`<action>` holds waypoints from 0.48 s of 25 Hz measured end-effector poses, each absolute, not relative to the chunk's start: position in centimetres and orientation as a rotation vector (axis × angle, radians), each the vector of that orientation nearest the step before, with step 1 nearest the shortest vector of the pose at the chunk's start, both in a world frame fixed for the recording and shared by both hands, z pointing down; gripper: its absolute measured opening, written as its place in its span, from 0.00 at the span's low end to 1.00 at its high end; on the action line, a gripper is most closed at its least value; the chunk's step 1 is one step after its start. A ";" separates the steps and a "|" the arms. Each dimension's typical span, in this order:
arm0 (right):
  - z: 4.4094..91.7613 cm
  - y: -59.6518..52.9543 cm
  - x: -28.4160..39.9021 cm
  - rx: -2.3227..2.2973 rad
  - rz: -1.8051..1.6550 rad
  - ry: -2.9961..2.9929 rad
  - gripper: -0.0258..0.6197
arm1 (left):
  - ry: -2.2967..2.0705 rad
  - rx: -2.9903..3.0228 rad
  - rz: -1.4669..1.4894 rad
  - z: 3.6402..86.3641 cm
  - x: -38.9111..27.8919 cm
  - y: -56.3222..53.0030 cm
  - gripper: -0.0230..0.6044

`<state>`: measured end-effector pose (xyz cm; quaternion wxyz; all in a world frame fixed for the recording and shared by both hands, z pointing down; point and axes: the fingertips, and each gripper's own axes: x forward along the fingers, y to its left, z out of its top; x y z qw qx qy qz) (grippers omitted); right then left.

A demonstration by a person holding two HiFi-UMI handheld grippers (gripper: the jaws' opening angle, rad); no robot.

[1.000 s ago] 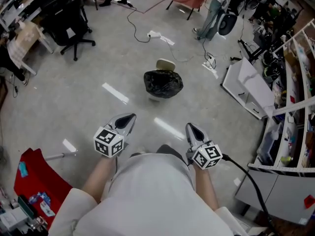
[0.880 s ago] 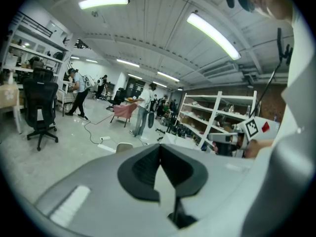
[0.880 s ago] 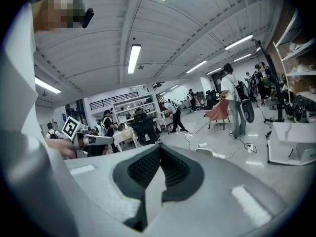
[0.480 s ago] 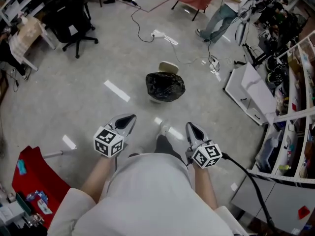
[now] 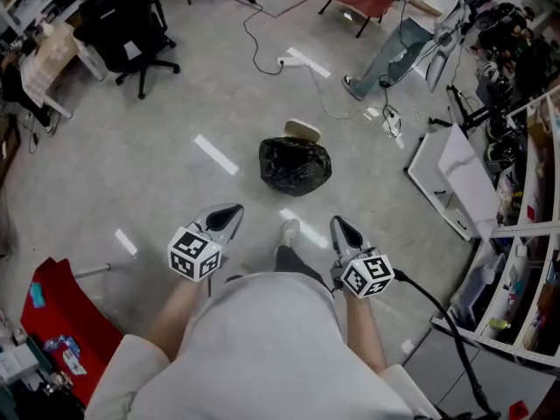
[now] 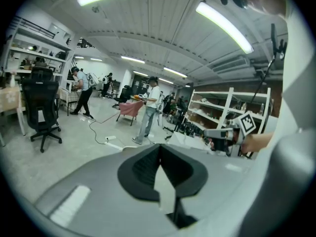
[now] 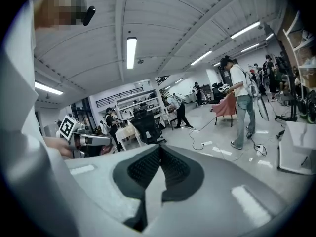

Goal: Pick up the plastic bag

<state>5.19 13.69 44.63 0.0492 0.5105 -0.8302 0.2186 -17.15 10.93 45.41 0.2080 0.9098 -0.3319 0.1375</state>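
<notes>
Black plastic bag [image 5: 295, 165], bunched and rounded, resting on the grey floor [image 5: 157, 182] at the middle of the head view; a flat beige object [image 5: 303, 129], not identifiable further, lies just beyond its far edge. Nearer than the bag and well apart from it, the left gripper [image 5: 229, 212] and right gripper [image 5: 340, 227] are held side by side above the floor, both pointing toward the far side, with the bag lying ahead of the gap between them. In each gripper view the fingers [image 6: 143, 170] [image 7: 178, 172] are closed together along a single seam with nothing between them. One shoe [image 5: 288, 231] of the person shows on the floor between the two grippers, and a black cable [image 5: 437, 318] trails from the right gripper toward the near right. Farther out: a black office chair [image 5: 131, 29] at far left, a white power strip [image 5: 294, 59] with its cord at the far middle, a standing person [image 5: 398, 38] at far right, white shelving [image 5: 516, 261] along the right edge, and a red object [image 5: 61, 313] at near left.
</notes>
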 end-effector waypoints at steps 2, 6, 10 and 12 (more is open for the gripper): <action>44.8 11.8 6.3 1.544 0.676 -2.530 0.04 | -0.938 2.519 0.389 45.6 -16.2 9.1 0.04; 45.5 8.2 8.6 1.508 0.698 -2.531 0.04 | -0.966 2.491 0.416 46.3 -14.3 5.7 0.04; 46.6 5.2 11.1 1.456 0.728 -2.523 0.04 | -0.994 2.460 0.448 46.8 -12.4 2.9 0.04; 47.4 3.8 12.4 1.426 0.729 -2.514 0.04 | -1.009 2.442 0.462 47.2 -11.3 1.5 0.04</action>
